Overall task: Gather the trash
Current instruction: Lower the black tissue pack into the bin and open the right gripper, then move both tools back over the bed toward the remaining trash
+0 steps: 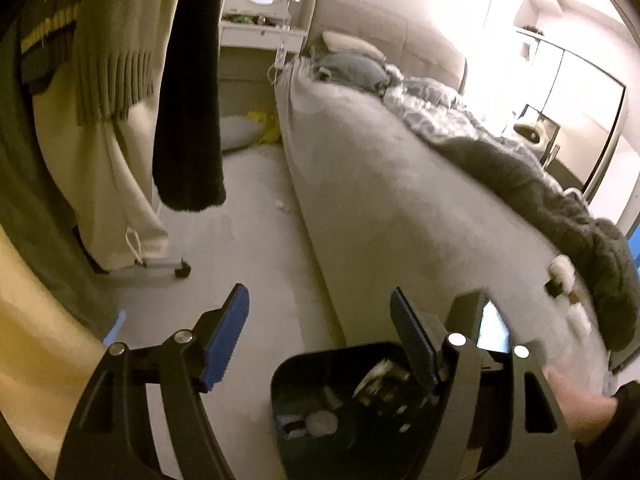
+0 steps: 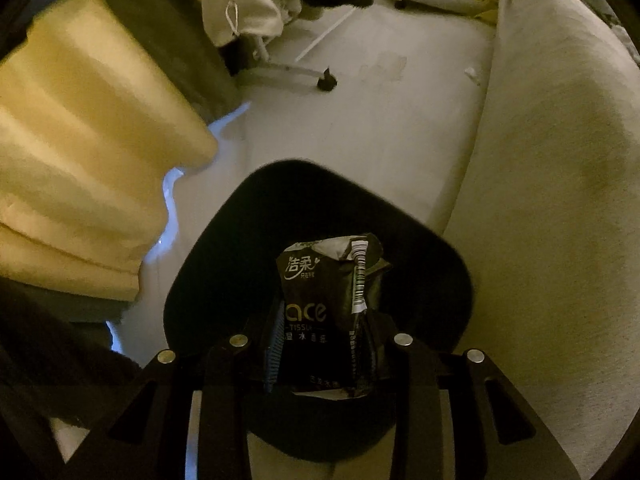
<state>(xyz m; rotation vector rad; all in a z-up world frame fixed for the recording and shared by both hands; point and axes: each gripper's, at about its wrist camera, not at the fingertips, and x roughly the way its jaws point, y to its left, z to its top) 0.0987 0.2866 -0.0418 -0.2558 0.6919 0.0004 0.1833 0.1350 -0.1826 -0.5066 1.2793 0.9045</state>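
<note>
The left gripper (image 1: 320, 344) is pointing forward and slightly downward, its two blue-padded fingers (image 1: 226, 340) spread wide apart with nothing between them. The right gripper (image 2: 320, 320) is angling steeply downward, its jaws drawn close together and pinching a black tissue packet (image 2: 328, 308) that is sticking up between them. In the left wrist view, the person's right hand (image 1: 580, 404) is showing at the lower right edge, bare skin emerging from a dark sleeve, gripping the right tool's handle.
</note>
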